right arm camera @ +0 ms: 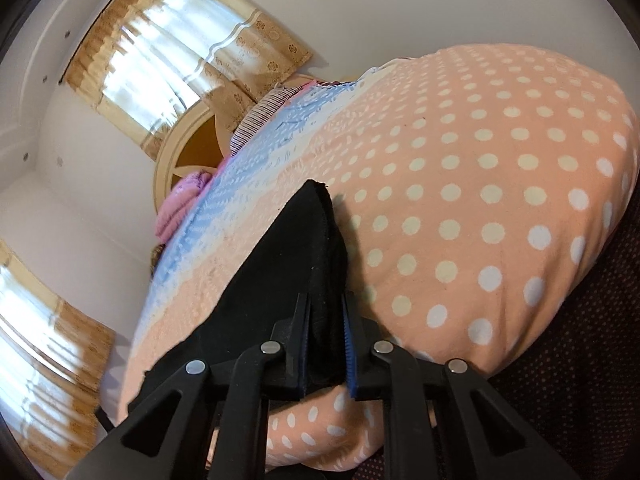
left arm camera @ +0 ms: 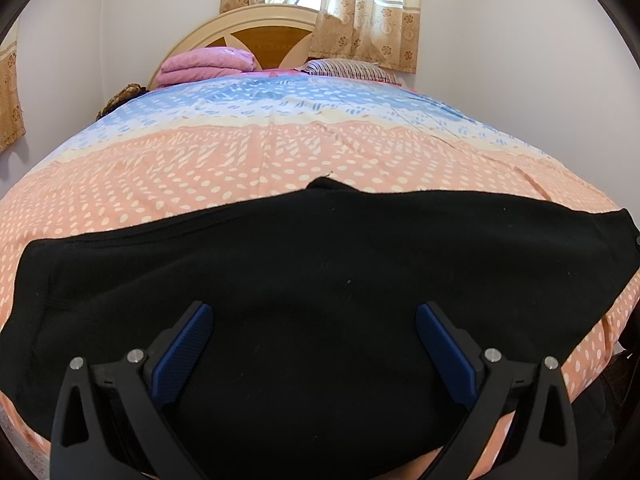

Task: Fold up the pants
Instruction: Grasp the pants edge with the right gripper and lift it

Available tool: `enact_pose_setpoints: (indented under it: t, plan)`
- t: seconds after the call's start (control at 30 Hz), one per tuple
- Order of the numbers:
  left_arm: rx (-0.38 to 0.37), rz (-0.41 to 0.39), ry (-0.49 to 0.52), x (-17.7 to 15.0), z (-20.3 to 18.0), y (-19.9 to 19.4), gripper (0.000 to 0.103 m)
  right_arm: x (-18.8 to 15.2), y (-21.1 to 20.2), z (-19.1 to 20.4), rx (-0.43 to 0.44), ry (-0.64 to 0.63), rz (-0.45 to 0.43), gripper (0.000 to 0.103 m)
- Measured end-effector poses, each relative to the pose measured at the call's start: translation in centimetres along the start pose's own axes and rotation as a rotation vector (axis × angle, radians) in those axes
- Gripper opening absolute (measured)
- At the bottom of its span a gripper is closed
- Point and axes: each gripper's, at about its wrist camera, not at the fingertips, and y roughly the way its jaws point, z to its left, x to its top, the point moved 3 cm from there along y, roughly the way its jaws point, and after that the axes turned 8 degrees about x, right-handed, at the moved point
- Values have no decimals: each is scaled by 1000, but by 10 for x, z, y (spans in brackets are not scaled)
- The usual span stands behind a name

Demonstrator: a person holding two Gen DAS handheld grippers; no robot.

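Our right hand-held gripper (right arm camera: 326,312) pinches the pants (left arm camera: 320,280) end; they stretch leftward under our gaping, empty left hand-held gripper (left arm camera: 314,314).

Both grippers, the left gripper (left arm camera: 314,312) and the right gripper (right arm camera: 326,300), were matte black plastic with ribbed blue pads (left arm camera: 186,354) (silver screws at each pivot).
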Motion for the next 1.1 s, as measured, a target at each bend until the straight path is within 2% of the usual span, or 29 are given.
enact_pose_setpoints:
  t: [0.27, 0.47, 0.7, 0.9, 1.1]
  plan:
    - [-7, 6, -1, 0, 1, 0, 103, 1, -8, 42, 17, -110, -51, 12]
    - [-18, 16, 21, 1, 0, 0, 103, -9, -3, 100, 22, -263, -51, 12]
    - [-32, 15, 19, 1, 2, -1, 103, -25, 15, 167, 50, -416, -5, 12]
    - [-50, 12, 4, 1, 6, -3, 103, -37, 35, 204, 89, -474, 42, 12]
    - [-71, 17, -17, 3, 11, -6, 103, -64, 73, 235, 126, -509, 118, 12]
